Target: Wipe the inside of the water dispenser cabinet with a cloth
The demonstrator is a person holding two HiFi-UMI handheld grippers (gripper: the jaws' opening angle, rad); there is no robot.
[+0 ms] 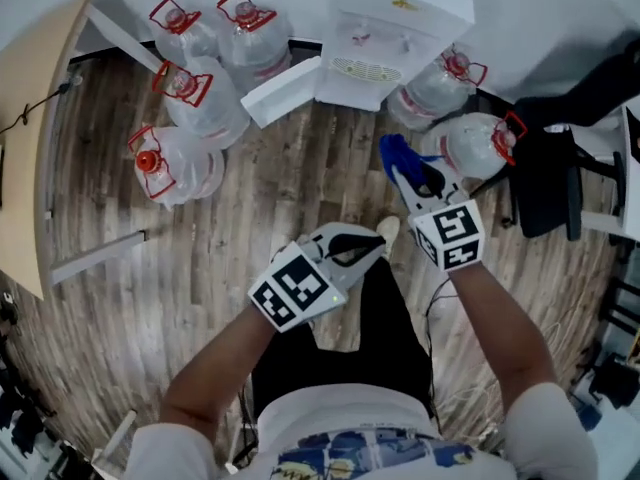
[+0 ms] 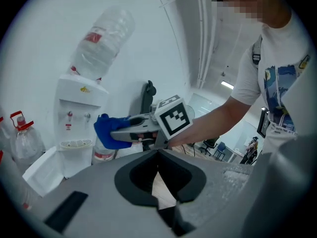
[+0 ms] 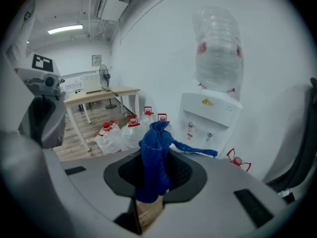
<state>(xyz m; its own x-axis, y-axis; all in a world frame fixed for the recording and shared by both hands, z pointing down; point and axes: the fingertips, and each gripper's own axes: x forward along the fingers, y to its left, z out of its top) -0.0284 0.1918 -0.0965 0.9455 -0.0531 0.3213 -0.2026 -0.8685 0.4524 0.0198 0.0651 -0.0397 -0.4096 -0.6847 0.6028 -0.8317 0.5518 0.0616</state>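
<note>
Right gripper (image 1: 405, 173) is clamped on the blue cloth (image 3: 154, 152), which is bunched between the jaws with a thin tail poking out past the tips. It's up in the air, pointed at the dispenser (image 1: 392, 28) but well short of it, so the cloth isn't touching anything yet. The cabinet door (image 1: 285, 90) at the bottom looks swung open to the left, which is handy, though none of the views actually show the inside of the cabinet, so no idea how dirty it is. Left gripper (image 1: 362, 248) has its jaws together on nothing and hangs back near the person's body. Going by that, I'd say the wiping hasn't begun: cloth in hand and door open is what's done, and reaching in and doing the actual wipe is all left. Loads of big water bottles (image 1: 200, 98) lie on the floor (image 1: 300, 188) both sides of the dispenser, and there's a desk (image 1: 40, 138) off to the left.
</note>
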